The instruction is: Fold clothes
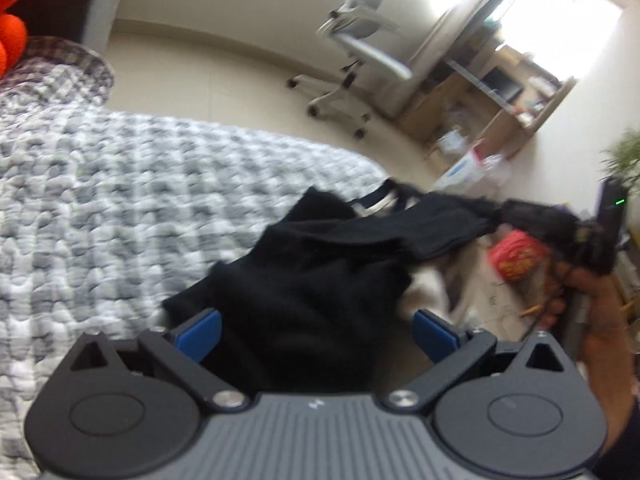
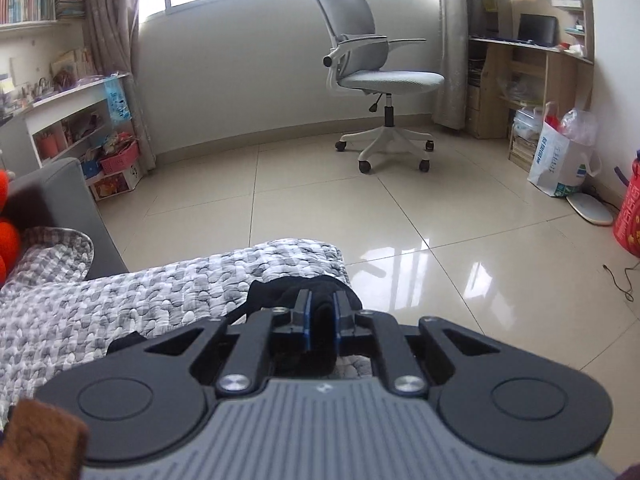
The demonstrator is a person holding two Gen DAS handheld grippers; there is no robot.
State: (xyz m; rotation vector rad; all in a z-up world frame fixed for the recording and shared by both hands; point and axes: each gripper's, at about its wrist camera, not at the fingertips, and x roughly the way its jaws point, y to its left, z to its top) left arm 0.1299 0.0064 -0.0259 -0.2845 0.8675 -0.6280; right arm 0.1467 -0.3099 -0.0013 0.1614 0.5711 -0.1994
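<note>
A black garment [image 1: 312, 280] lies bunched at the corner of the bed, on the grey-and-white checked quilt [image 1: 120, 200]. My left gripper [image 1: 318, 332] stands open, and its blue pads [image 1: 200, 332] sit wide apart with the cloth lying between them. One end of the garment stretches right to my right gripper [image 1: 500, 216], held by a person's hand [image 1: 592, 300]. In the right wrist view, my right gripper [image 2: 322, 312] is shut on a fold of the black garment [image 2: 280, 292] above the quilt's corner [image 2: 120, 304].
A grey office chair [image 2: 380, 80] stands on the tiled floor [image 2: 360, 208] beyond the bed. A wooden desk [image 2: 532, 80], a white bag [image 2: 556, 160] and a red bag [image 2: 628, 216] line the right wall. An orange plush [image 1: 16, 20] sits at the bed's left end.
</note>
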